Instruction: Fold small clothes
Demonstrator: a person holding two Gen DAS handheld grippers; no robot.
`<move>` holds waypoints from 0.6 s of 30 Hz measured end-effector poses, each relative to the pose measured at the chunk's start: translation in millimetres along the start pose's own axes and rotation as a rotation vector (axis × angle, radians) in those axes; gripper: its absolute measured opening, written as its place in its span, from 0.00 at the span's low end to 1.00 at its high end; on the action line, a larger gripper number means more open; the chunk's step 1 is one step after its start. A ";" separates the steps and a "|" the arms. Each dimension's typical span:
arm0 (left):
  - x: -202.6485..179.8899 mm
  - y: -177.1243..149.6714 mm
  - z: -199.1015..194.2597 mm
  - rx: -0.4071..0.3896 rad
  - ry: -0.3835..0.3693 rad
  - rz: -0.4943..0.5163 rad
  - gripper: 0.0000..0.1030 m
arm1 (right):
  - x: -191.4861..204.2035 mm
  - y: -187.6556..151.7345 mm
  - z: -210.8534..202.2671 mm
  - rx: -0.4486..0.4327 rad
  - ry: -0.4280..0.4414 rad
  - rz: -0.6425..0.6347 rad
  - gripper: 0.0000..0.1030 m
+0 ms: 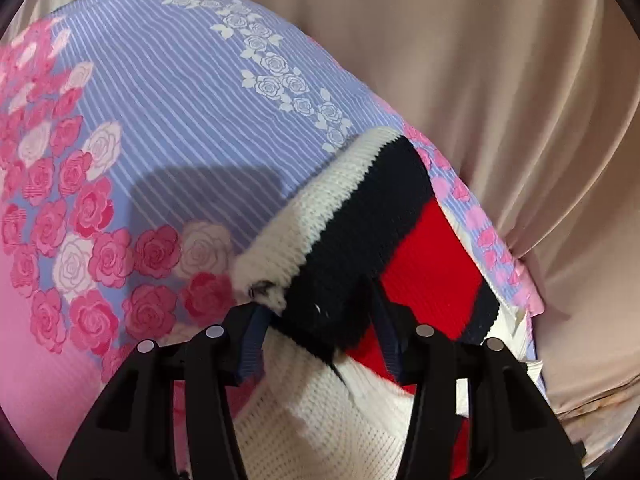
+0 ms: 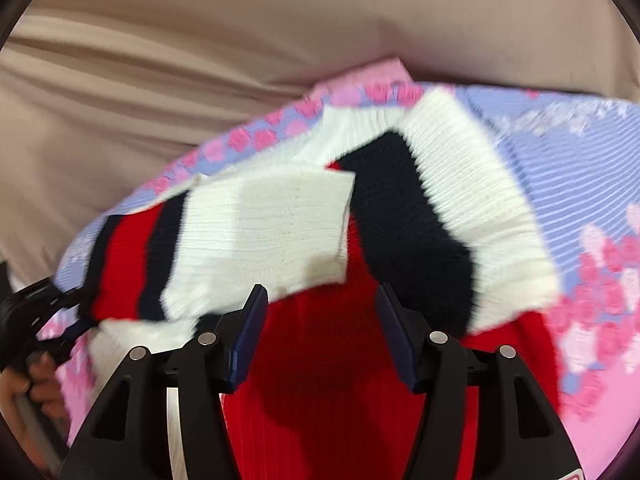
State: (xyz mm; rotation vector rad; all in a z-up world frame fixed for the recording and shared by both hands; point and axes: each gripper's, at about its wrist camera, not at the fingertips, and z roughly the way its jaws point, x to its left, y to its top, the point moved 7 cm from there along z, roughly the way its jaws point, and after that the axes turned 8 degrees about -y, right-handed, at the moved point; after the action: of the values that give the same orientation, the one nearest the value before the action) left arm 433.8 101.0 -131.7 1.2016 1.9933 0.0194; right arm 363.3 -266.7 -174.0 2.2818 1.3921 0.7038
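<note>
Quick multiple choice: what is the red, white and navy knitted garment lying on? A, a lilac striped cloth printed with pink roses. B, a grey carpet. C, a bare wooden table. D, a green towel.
A: in the left wrist view the knitted garment rests on the lilac striped cloth with its pink and white rose print.

black gripper (image 1: 318, 334) frames, navy ribbed pads, silver screws

A bed or table surface was covered by a sheet (image 1: 168, 128) striped in lilac and white, printed with pink and white roses and edged in pink. Beyond its far edge hung a plain beige curtain (image 1: 500, 80) in soft vertical folds, evenly lit, filling the background.
</note>
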 end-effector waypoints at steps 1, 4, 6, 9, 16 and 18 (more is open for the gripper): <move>-1.4 -0.3 0.3 0.000 0.005 0.013 0.39 | 3.1 -1.2 4.7 0.005 0.008 0.014 0.53; -4.3 -6.0 -8.0 0.012 -0.013 -0.006 0.33 | 17.5 4.5 4.3 -0.016 0.064 0.045 0.21; -0.1 -0.2 -22.2 -0.018 -0.046 -0.016 0.28 | 26.4 17.1 -17.1 -0.077 0.119 0.063 0.06; 6.9 5.4 -18.5 -0.027 -0.021 0.038 0.21 | 30.8 41.8 -82.6 -0.272 0.178 0.045 0.05; 4.6 -18.4 8.5 0.062 0.025 0.094 0.13 | -37.7 20.8 -15.2 -0.045 -0.023 0.079 0.05; -1.2 -22.3 7.0 0.042 0.043 0.136 0.13 | -34.8 28.9 -48.4 -0.145 0.034 0.098 0.05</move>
State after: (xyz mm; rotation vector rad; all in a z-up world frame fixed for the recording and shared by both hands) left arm 421.9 85.3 -144.4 1.3731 1.9542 0.0725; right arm 341.8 -307.8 -126.8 2.2454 1.2084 0.8488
